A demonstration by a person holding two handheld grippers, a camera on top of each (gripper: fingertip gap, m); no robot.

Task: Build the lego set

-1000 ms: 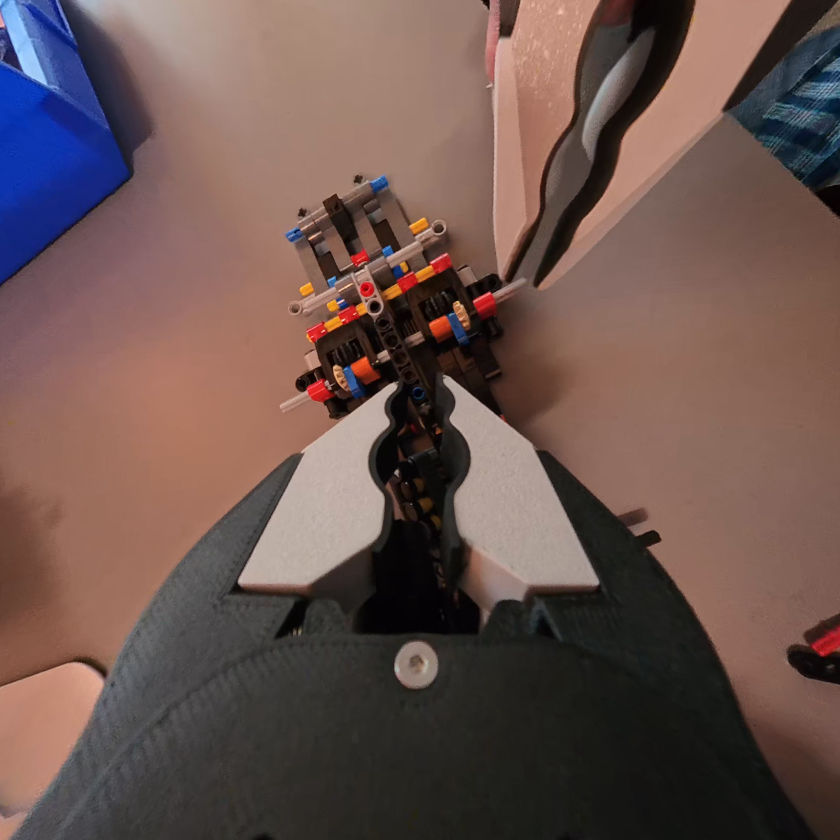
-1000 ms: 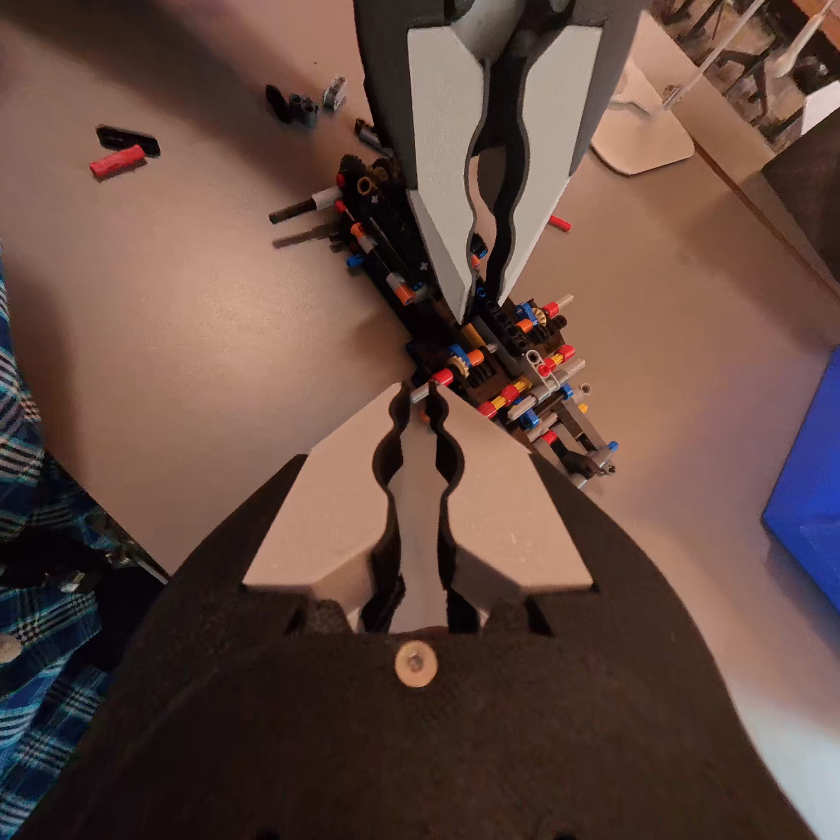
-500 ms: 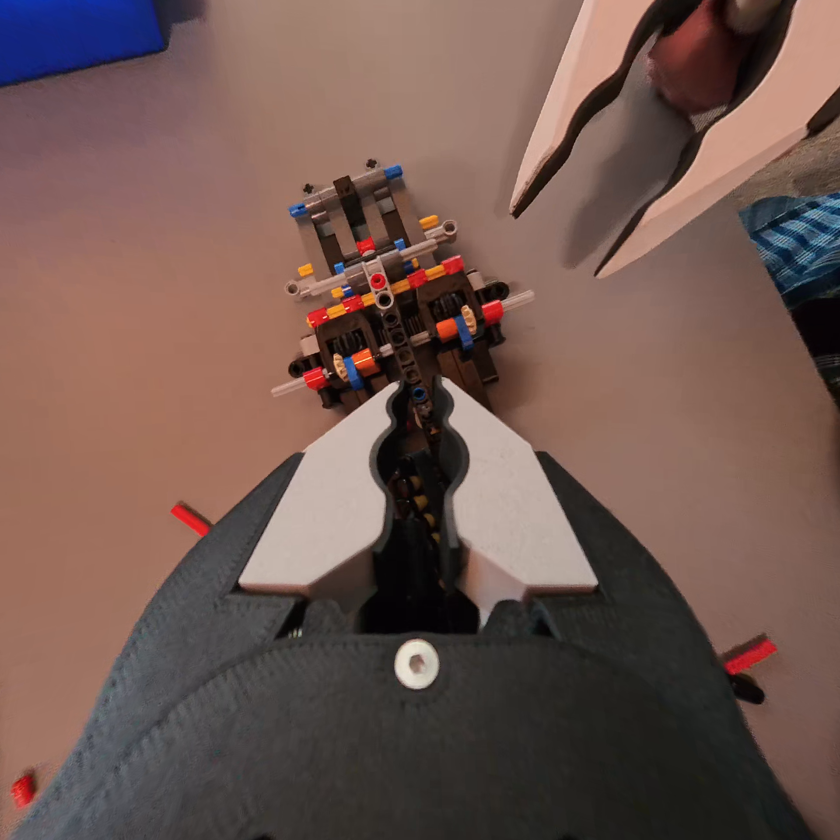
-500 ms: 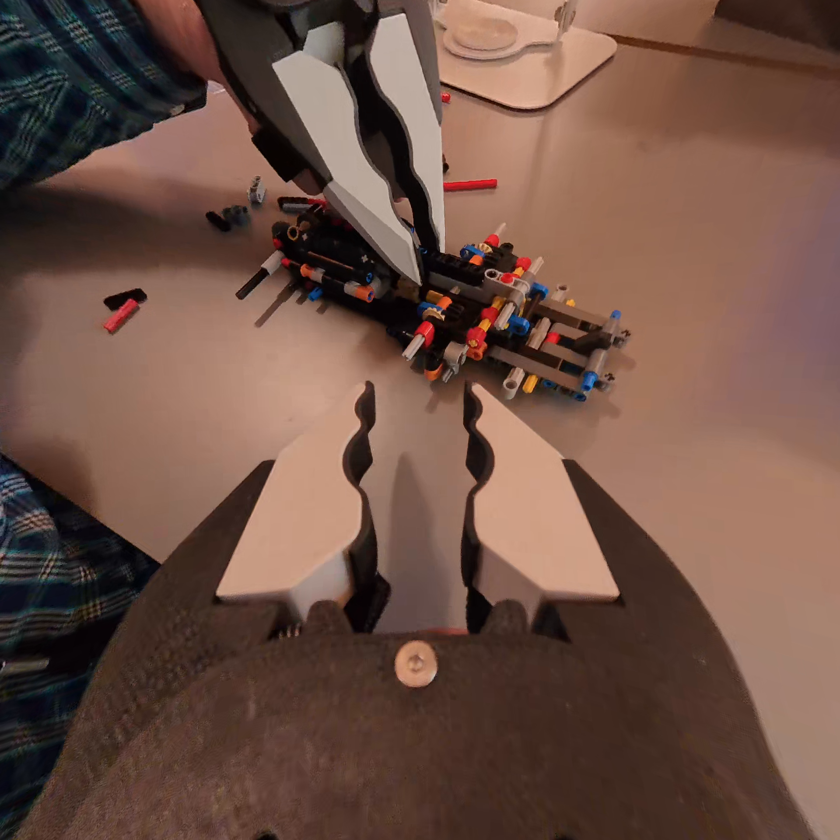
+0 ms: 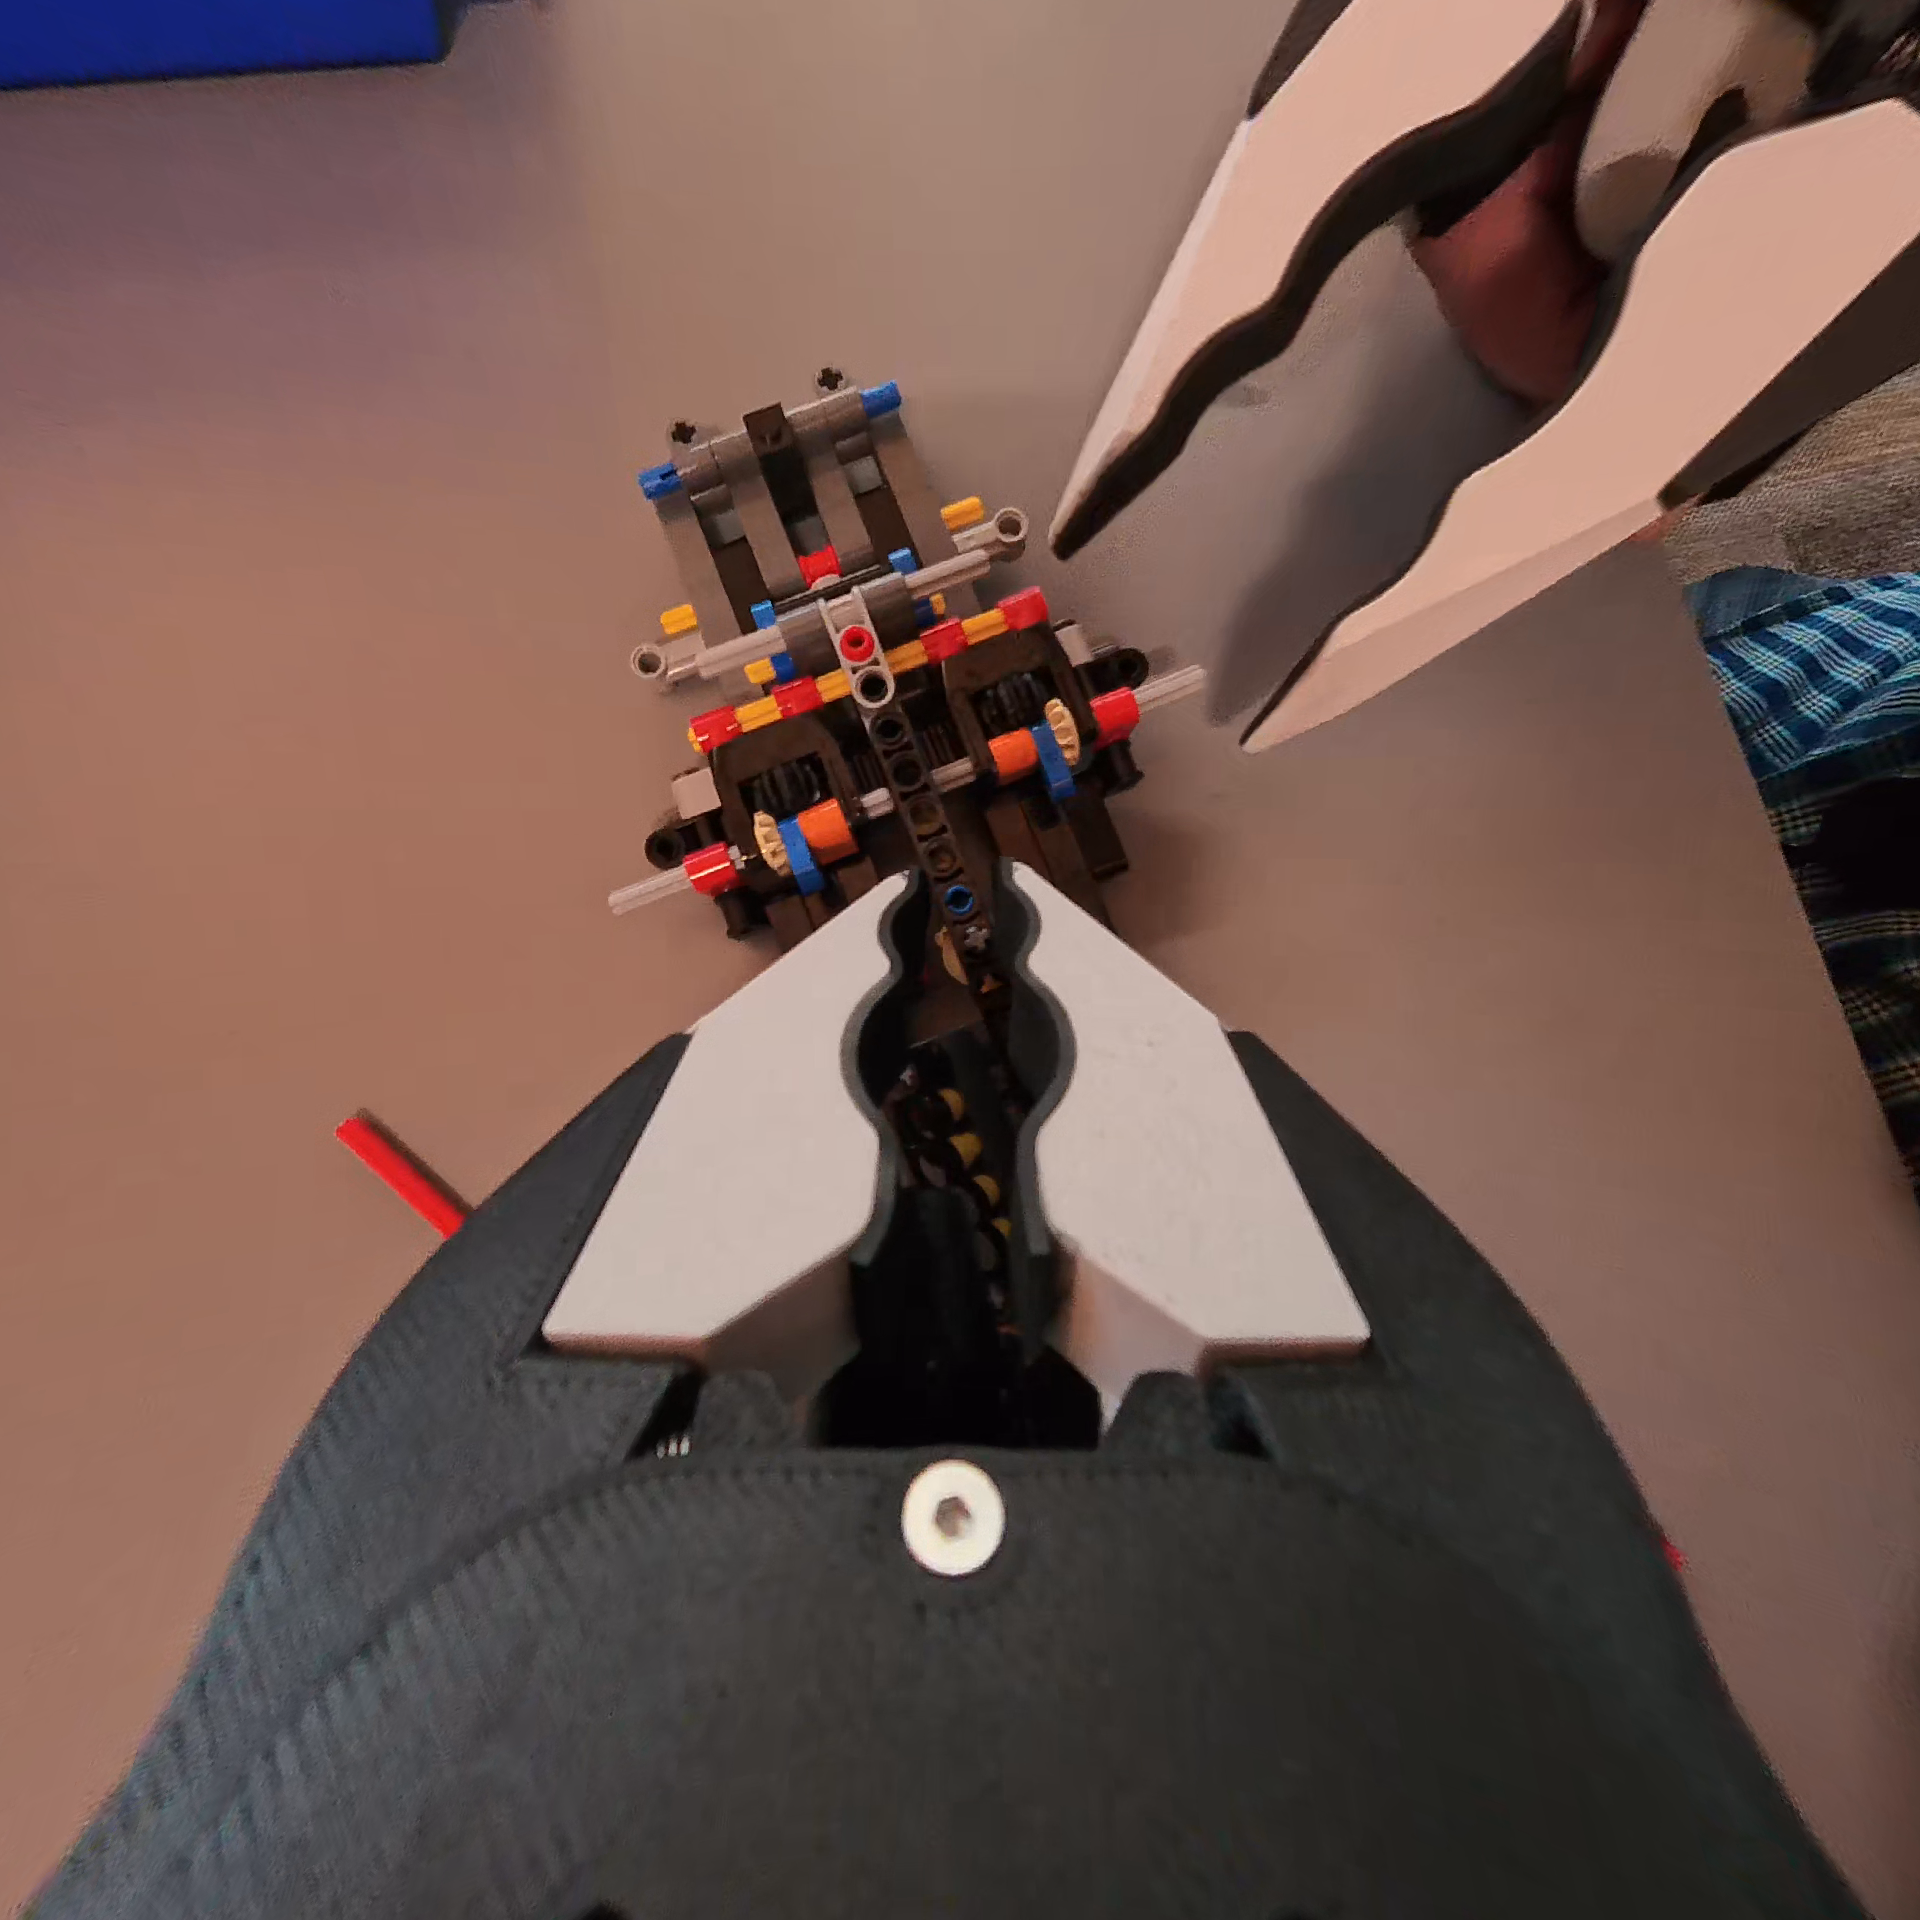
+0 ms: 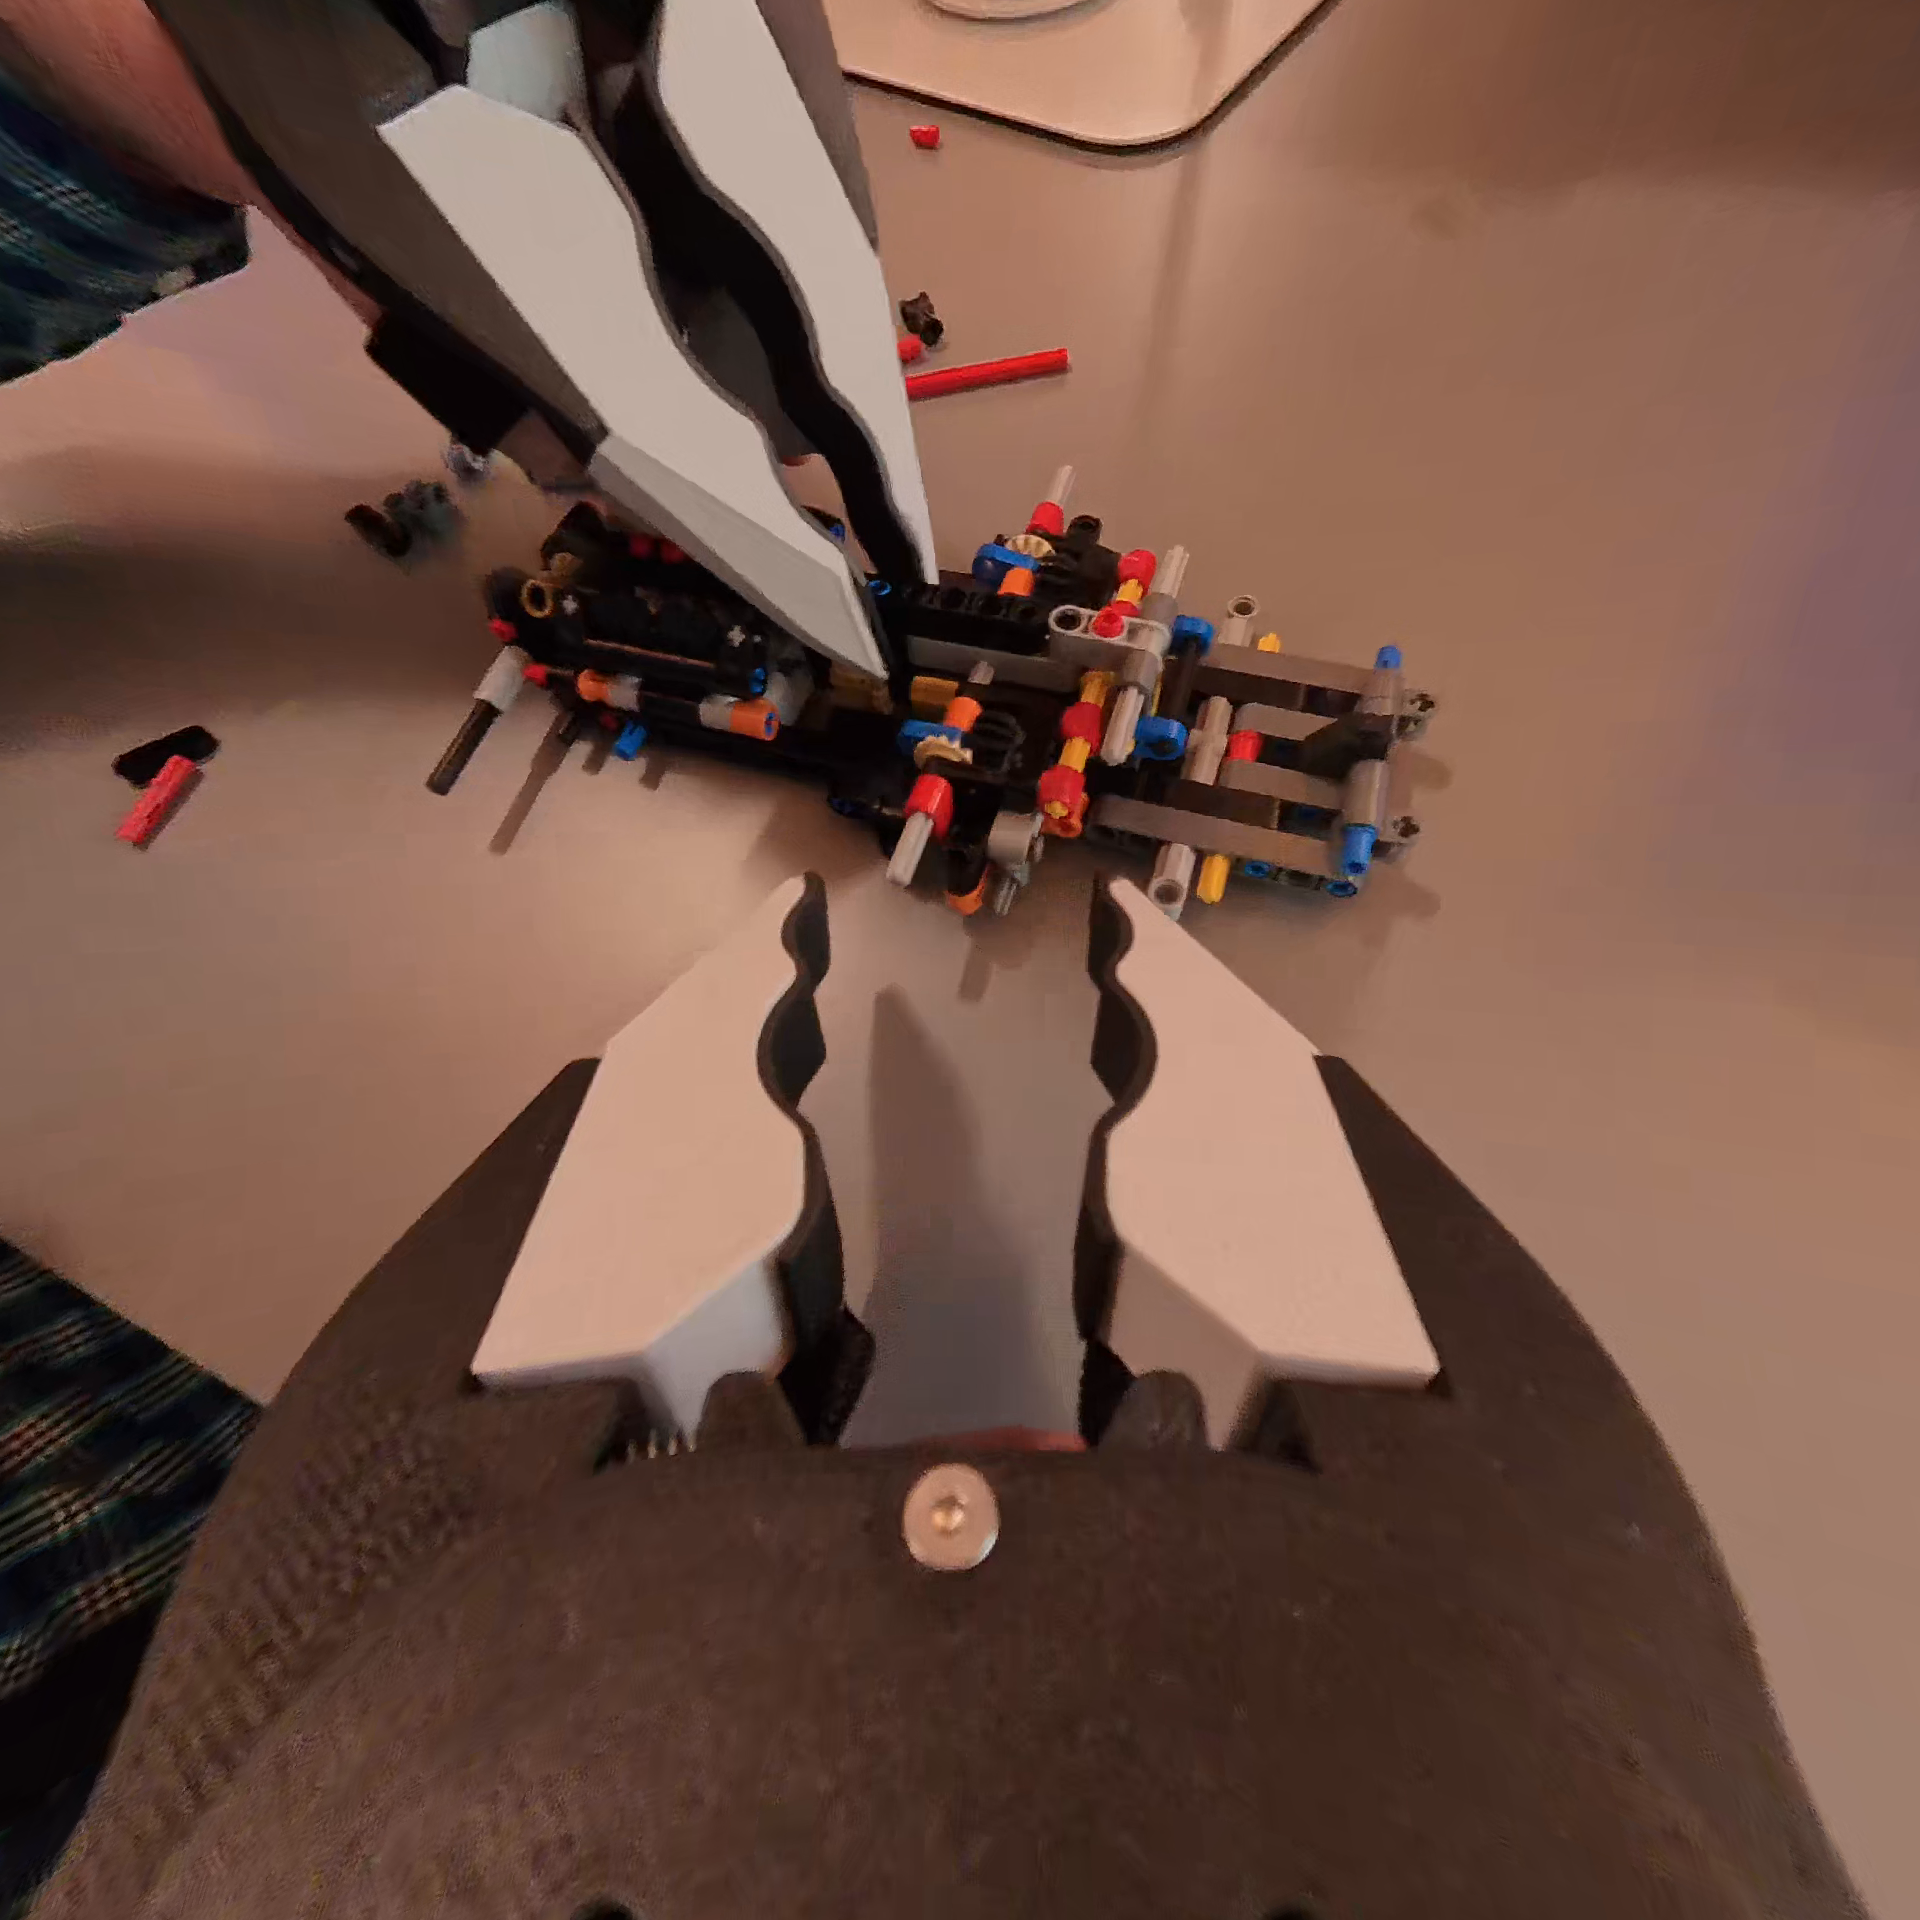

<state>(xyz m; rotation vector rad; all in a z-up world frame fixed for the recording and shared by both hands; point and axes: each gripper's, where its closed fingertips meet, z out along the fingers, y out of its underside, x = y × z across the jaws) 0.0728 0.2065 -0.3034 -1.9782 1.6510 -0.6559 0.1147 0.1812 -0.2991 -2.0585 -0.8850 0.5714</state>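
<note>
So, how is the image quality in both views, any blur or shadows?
Left wrist view: warm dim light, lego model sharp, right gripper slightly blurred. Right wrist view: model crisp, right gripper casts a soft shadow on the table, edges bent by the wide lens.

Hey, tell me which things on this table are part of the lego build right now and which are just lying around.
In use:
- lego model, lying on the table
- left tongs, shut on the model's black beam
- right tongs, open and empty beside the model

Lying about:
- long red rod
- short red piece by a black piece
- blue bin
- white stand base
</note>
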